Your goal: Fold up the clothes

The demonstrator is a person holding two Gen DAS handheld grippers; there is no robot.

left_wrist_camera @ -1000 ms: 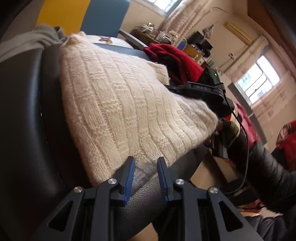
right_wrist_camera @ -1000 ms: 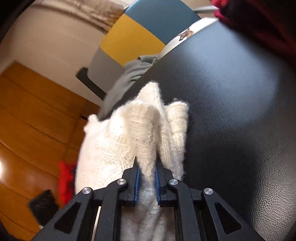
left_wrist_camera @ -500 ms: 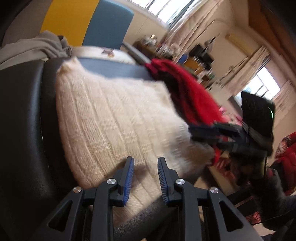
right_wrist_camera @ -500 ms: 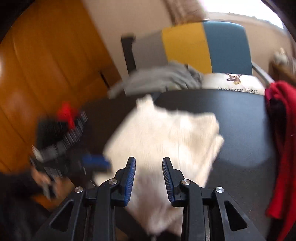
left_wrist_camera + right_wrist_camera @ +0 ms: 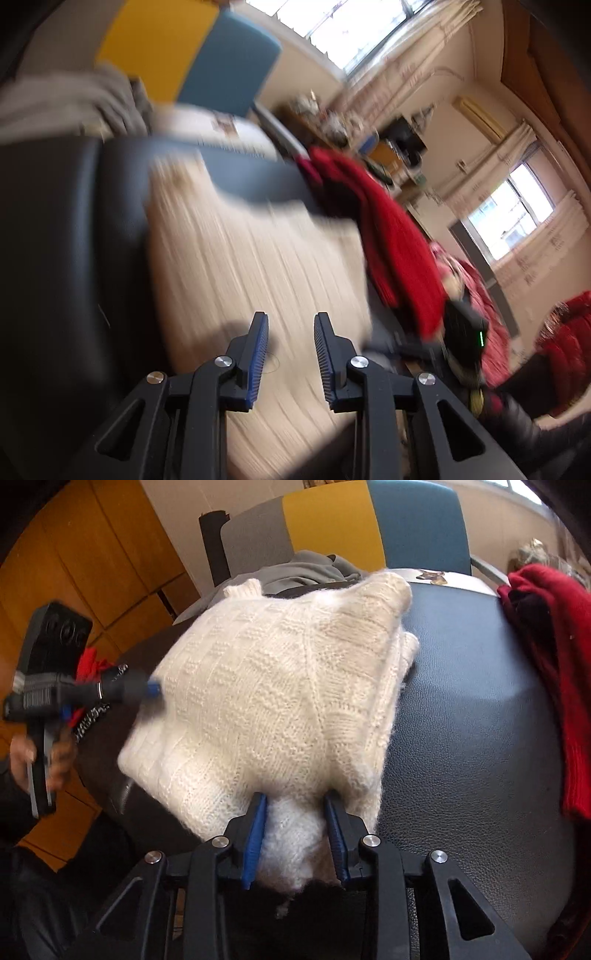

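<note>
A folded cream sweater point(image 5: 280, 698), thick wool in a chunky basket-weave rib with a fuzzy nap, lies as a rough rectangle on a black, pebbled leather-like table point(image 5: 472, 738). At its twelve o'clock in the right wrist view a limp grey garment point(image 5: 306, 570) is heaped against a chair point(image 5: 369, 520) with smooth grey, yellow and blue panels; at two o'clock a flat white item point(image 5: 439, 578) shows a small dark printed emblem, its lettering too small to read. A soft red garment point(image 5: 546, 657) drapes over the table's edge at three o'clock. The right gripper point(image 5: 295, 825) stands partly open, its ridged blue pads straddling a fluffy fold at the sweater's near edge; whether they press on the wool I cannot tell. The left gripper point(image 5: 290, 349) is partly open with nothing between its jaws, poised over the sweater's near end in its own, motion-blurred view; seen from the right wrist, it sits at nine o'clock, its tip at the sweater's edge, held by a hand point(image 5: 40, 753).
</note>
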